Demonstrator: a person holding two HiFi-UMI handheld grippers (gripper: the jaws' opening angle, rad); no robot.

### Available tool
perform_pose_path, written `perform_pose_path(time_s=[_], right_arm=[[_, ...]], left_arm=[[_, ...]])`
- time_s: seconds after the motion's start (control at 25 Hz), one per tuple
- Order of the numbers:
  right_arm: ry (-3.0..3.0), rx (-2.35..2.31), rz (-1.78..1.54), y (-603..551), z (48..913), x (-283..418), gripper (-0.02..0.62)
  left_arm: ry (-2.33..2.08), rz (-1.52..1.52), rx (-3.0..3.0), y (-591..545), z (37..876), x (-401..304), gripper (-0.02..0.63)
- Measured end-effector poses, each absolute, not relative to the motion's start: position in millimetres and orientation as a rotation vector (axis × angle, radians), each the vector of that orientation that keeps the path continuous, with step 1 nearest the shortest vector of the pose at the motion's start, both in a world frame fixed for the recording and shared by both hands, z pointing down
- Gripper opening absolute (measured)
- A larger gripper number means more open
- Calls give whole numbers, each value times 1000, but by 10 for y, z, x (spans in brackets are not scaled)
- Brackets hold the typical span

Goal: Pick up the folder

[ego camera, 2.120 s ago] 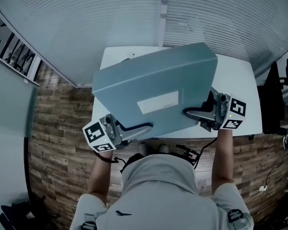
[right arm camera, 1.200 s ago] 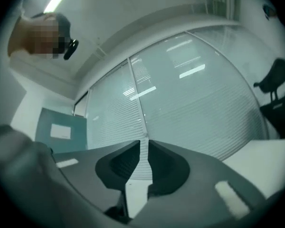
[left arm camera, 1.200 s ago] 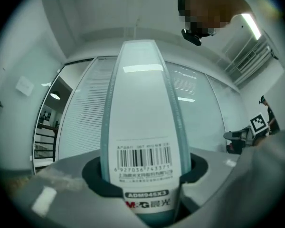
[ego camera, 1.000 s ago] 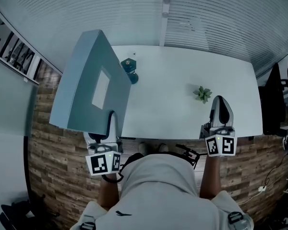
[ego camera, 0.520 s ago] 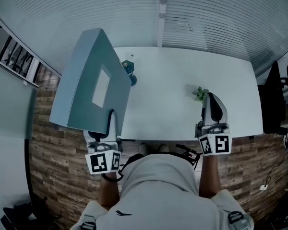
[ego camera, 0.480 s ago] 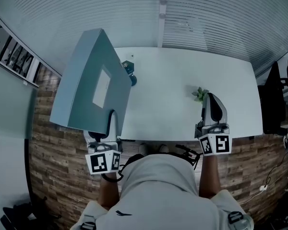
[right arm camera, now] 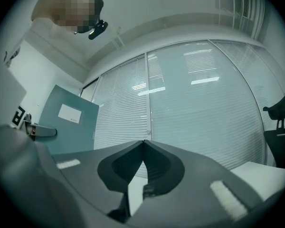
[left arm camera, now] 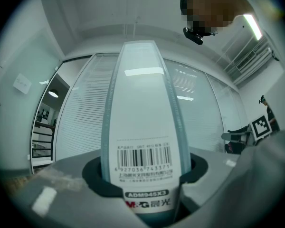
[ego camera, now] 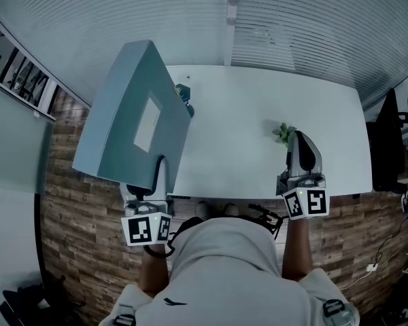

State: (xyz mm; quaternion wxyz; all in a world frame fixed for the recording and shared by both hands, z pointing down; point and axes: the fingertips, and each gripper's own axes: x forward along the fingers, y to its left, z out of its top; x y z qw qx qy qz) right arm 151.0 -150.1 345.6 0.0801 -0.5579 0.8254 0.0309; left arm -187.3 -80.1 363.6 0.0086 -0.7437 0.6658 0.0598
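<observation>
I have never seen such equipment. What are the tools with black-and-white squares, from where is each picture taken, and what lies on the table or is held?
No robot here: a person holds a two-jaw gripper in each hand; the marked cubes are part of them. The head view comes from a camera on the person's head, looking down. Each gripper view comes from a camera riding on that gripper, looking along its jaws. The left gripper clamps the blue-grey folder, lifted upright at the left end of the table. The right gripper is shut and empty. On the table stand a small plant and a small dark thing, partly hidden behind the folder.
</observation>
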Motion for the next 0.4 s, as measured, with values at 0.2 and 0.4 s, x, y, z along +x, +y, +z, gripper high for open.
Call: perform_pose_path(time_s=[0.2, 0.4], right_arm=[[2455, -1673, 57, -1518, 3503, 1571, -2], [2451, -1677, 36, -1499, 3520, 1611, -2]], left_arm=[[2090, 175, -2329, -794, 3688, -1851, 298], [2102, 167, -2323, -755, 3701, -1847, 298]])
